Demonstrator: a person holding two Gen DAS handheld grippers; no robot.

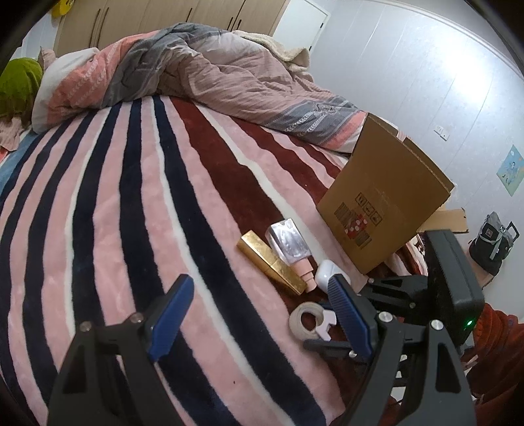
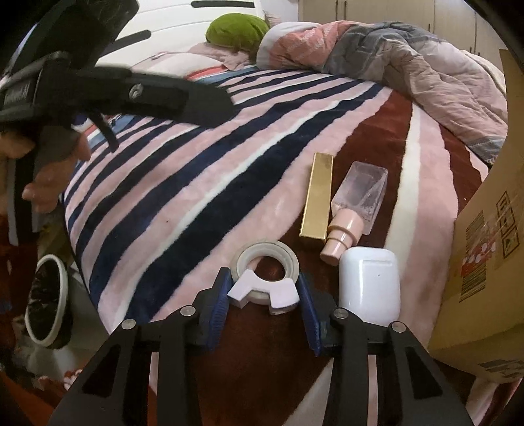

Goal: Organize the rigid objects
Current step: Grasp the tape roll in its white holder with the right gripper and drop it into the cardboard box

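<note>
A white tape roll in its white holder [image 2: 244, 262] lies on the striped bed blanket [image 2: 183, 183], and my right gripper [image 2: 263, 275] has its blue pads pressed against both sides of it. The roll [image 1: 299, 322] also shows in the left wrist view, low beside the right gripper's finger. Just behind it lie a gold box [image 2: 317, 196], a clear bottle with a pink cap [image 2: 360, 196] and a white earbud case [image 2: 370, 281]. My left gripper [image 1: 261, 283] hovers open above the blanket, with nothing between its fingers.
An open cardboard box [image 1: 386, 196] stands on the bed right of the small objects. A bunched duvet [image 1: 229, 75] and a green pillow [image 2: 235, 31] fill the far end. A white-rimmed bin [image 2: 46, 301] sits on the floor left of the bed, and a backpack [image 1: 494, 242] by the wall.
</note>
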